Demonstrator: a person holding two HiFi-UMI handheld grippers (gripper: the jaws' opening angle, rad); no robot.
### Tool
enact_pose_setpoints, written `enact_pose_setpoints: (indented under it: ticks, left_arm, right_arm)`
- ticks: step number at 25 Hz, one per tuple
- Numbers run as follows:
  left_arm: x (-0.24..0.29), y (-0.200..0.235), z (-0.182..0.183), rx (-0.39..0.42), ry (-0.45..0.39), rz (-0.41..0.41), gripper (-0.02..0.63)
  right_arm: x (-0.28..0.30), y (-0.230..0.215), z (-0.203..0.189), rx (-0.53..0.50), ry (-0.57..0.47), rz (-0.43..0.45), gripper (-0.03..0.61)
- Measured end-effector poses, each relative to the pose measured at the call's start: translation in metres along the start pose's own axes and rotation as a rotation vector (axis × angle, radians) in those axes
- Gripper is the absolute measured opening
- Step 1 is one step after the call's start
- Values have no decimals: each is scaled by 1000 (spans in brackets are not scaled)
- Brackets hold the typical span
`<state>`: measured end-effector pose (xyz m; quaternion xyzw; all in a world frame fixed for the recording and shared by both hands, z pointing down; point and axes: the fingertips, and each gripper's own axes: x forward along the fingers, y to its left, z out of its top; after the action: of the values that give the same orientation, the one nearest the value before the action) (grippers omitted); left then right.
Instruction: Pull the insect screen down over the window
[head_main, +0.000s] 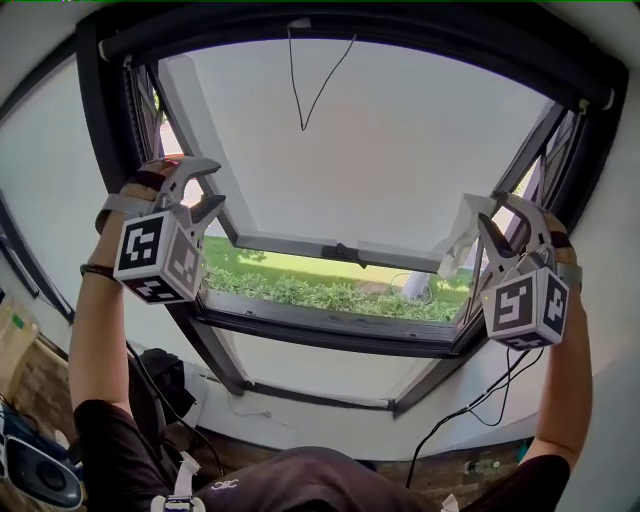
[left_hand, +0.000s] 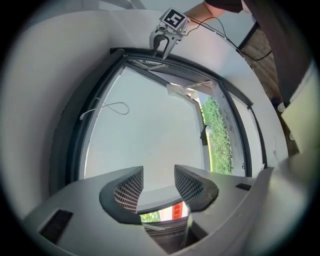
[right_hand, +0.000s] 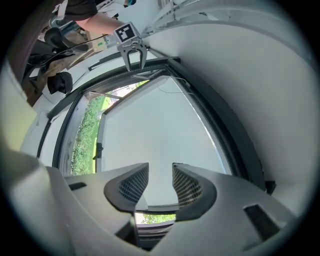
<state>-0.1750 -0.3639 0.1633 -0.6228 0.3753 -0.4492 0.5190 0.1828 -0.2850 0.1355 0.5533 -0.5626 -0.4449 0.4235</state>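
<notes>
Insect screen (head_main: 380, 150): a grey mesh sheet that covers the upper and larger part of the window, with its lower edge short of the sill.
Bottom bar (head_main: 290, 245): a pale rail along the screen's lower edge, with a small dark handle (head_main: 345, 252) at its middle.
Open strip: between the bar and the lower frame, a green hedge (head_main: 320, 292) and grass show outdoors.
Cord (head_main: 300, 90): a thin dark loop that hangs from the top of the frame in front of the mesh.
White piece (head_main: 455, 245): crumpled or folded at the bar's right end; I cannot tell what it is.
Window frame (head_main: 105, 120): dark, and set in a pale wall.
Left gripper (head_main: 212, 188): raised at the screen's left edge, just above the bar's left end. Its jaws stand wide apart with nothing between them.
Right gripper (head_main: 487, 215): raised at the screen's right edge, just beside the white piece. Its jaws are parted and empty. I cannot tell whether it touches the piece.
Arms: both are lifted, with a dark band (head_main: 97, 270) on the left wrist.
Cable (head_main: 480, 400): black, trailing down from the right gripper.
</notes>
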Motion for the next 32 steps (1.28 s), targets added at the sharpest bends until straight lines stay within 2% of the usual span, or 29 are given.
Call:
enact_pose_setpoints:
  ticks: [5, 7, 9, 16, 22, 28, 32]
  left_arm:
    - [-10, 65, -34, -26, 56, 49, 202]
    - [-13, 89, -41, -6, 82, 79, 190]
    - [-15, 110, -42, 3, 92, 102, 190]
    - [-5, 168, -36, 31, 78, 162, 196]
    - [12, 189, -31, -15, 36, 172, 202]
    - [26, 191, -47, 11, 93, 186, 210]
    - [28, 195, -49, -23, 81, 200, 195]
  right_arm:
    - [1, -50, 2, -4, 17, -34, 156]
    - [5, -67, -1, 63, 1, -4, 156]
    - [8, -87, -2, 111, -13, -12, 166]
    - [13, -144, -11, 39, 42, -140, 166]
    - [8, -181, -20, -2, 96, -190, 166]
    - [12, -195, -34, -3, 149, -203, 166]
    - [21, -194, -37, -11, 169, -188, 166]
